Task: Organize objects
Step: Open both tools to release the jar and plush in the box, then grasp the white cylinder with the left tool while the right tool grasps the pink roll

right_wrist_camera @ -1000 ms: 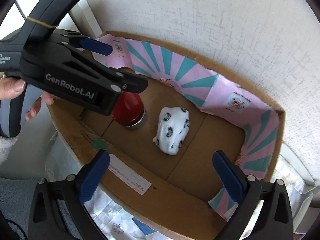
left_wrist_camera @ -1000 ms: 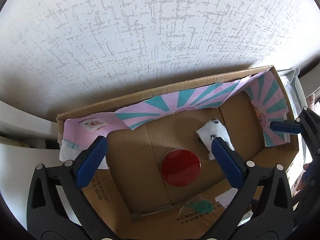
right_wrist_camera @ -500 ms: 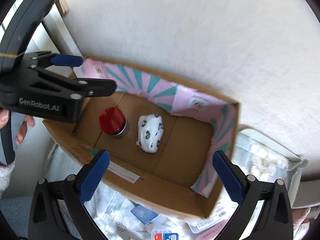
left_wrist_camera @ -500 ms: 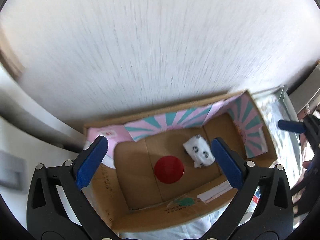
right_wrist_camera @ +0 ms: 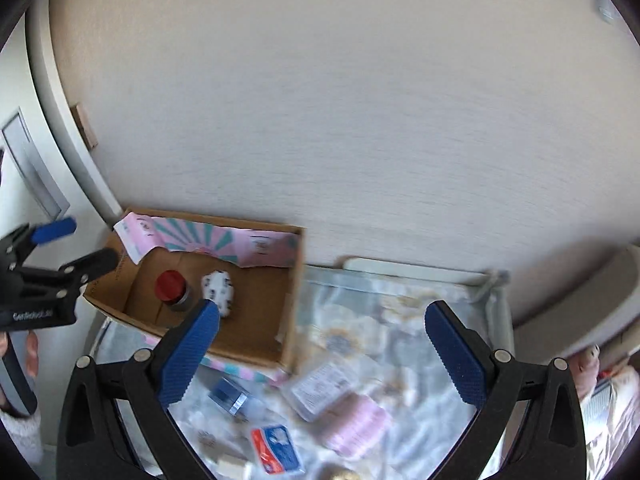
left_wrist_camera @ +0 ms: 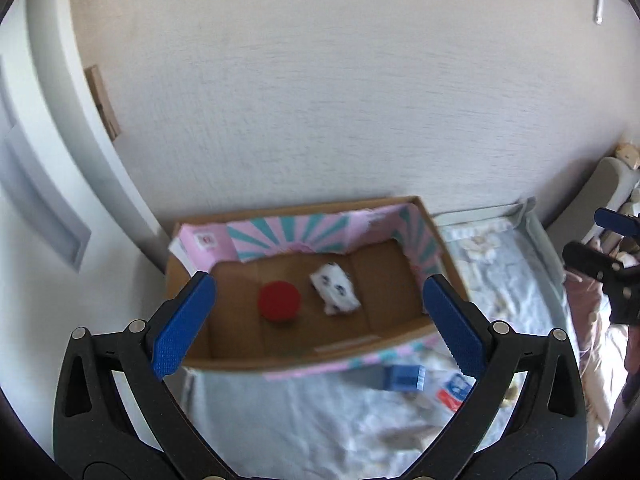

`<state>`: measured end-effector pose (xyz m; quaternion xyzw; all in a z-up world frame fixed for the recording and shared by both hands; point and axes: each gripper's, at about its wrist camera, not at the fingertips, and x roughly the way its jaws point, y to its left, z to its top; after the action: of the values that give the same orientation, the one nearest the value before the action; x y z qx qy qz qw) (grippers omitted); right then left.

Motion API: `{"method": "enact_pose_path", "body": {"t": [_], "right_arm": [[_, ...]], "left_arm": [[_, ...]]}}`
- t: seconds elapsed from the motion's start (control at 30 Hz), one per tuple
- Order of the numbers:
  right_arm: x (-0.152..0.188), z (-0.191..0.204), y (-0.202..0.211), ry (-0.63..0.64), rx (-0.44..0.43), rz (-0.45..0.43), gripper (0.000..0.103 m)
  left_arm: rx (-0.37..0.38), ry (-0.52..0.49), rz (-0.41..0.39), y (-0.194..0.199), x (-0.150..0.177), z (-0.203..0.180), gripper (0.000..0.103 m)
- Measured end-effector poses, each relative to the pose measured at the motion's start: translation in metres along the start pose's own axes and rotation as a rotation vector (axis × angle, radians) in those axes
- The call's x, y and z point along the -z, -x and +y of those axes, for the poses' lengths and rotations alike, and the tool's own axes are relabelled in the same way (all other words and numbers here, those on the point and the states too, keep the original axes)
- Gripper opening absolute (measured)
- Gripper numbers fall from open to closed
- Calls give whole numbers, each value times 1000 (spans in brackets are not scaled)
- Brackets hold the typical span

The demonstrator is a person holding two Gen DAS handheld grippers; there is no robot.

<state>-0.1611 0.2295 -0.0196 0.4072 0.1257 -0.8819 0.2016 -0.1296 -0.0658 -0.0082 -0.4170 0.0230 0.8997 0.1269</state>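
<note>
Cardboard box: centre of left view, against the wall, resting on a bed.
Contents: red-lidded jar upright on box floor; spotted white sock bundle just beside it.
Loose items: blue packet, pink roll on the bed, lower centre of right view.
Left gripper: jaws wide apart, holding nothing.
Right gripper: jaws wide apart, holding nothing.

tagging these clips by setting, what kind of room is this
Probably a bedroom at home: a cardboard box sits on a rumpled bedsheet against a textured wall, with small household items such as a pink roll scattered on the sheet.
</note>
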Motion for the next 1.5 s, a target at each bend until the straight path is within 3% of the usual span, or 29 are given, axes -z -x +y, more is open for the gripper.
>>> {"method": "enact_pose_path", "body": {"t": [0.23, 0.43, 0.67, 1.0, 1.2, 1.37, 1.5], "right_arm": [[42, -48, 33, -41, 26, -29, 103], [82, -73, 35, -69, -10, -35, 103], [122, -76, 19, -32, -72, -39, 103], [173, -54, -40, 186, -184, -41, 103], [191, -42, -82, 326, -229, -22, 103], [190, -41, -108, 414, -267, -7, 103], [185, -40, -127, 475, -301, 13, 103]], "left_arm": [[19, 8, -35, 28, 42, -40, 103], [45, 23, -12, 32, 82, -64, 103], [73, -8, -27, 27, 138, -86, 103], [176, -197, 18, -27, 215, -106, 103], [233, -245, 10, -54, 235, -115, 98], [290, -232, 16, -67, 239, -119, 91], [293, -239, 20, -77, 244, -122, 83]]}}
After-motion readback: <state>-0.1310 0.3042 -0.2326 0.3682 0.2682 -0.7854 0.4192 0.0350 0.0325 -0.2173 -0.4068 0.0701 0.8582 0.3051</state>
